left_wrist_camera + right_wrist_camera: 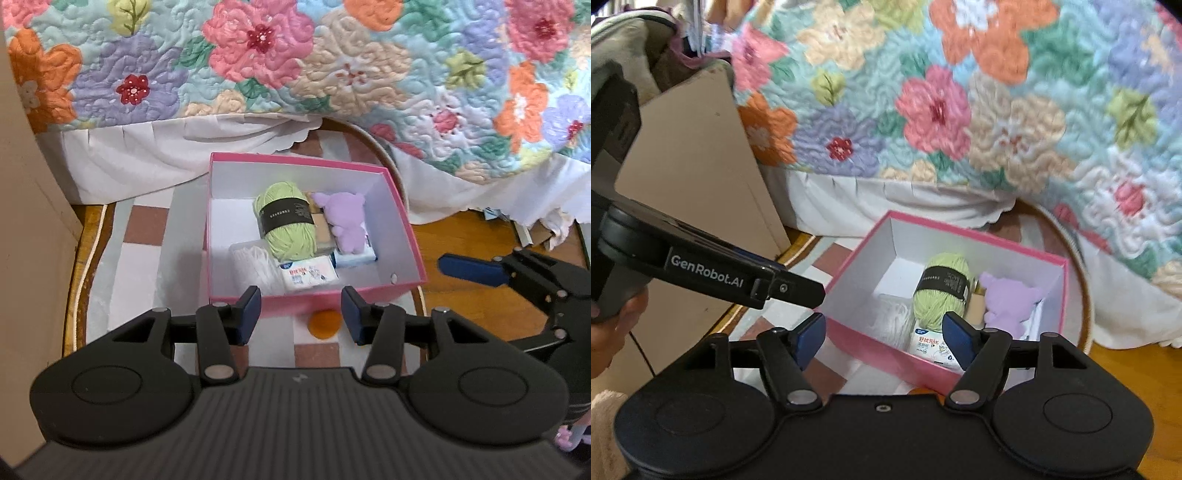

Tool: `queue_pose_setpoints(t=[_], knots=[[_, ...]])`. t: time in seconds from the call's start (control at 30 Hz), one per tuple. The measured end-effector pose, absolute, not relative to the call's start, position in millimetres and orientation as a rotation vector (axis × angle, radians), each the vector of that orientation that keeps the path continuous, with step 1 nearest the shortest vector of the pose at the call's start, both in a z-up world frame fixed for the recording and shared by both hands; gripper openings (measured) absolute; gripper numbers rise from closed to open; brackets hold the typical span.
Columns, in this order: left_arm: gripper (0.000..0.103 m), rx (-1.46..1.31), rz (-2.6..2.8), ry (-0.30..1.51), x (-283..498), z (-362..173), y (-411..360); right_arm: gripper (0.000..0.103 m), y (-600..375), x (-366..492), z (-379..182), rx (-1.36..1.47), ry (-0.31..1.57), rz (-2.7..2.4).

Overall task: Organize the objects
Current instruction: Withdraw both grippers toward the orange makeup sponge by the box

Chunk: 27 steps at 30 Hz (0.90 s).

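Left wrist view: the left tongs (301, 314) hang spread and empty over the near wall of the pink box (402, 225), which sits on a checked mat (140, 229) beside the bed (295, 66). Inside lie green yarn (286, 221), a purple plush toy (343, 221) and a tissue pack (308, 275).

Right wrist view: the right tongs (882, 341) are spread too, holding nothing, just before the box (879, 343).

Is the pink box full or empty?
Partly full: the pink box holds green yarn, a purple plush and packets; its far left floor is bare.
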State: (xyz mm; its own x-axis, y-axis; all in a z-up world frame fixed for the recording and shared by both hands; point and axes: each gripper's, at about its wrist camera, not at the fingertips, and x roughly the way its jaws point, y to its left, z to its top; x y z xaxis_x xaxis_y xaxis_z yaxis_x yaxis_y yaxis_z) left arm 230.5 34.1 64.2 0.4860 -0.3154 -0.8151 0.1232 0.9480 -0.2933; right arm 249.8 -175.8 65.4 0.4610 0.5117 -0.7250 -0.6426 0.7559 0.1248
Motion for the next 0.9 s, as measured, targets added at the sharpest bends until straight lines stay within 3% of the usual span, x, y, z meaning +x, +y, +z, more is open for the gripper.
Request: queue_pose_setpoints(t=[0.43,0.9], knots=[[0.057,-0.148,-0.263,1.001,166.1,76.6,32.8,0.091,-205.0,180.7,87.3,-0.219,0.769,0.734],[0.071,-0.141,-0.291,0.985,149.1,15.9,18.9,0.092,-216.1,158.2,25.3,-0.224,0.777,0.736]])
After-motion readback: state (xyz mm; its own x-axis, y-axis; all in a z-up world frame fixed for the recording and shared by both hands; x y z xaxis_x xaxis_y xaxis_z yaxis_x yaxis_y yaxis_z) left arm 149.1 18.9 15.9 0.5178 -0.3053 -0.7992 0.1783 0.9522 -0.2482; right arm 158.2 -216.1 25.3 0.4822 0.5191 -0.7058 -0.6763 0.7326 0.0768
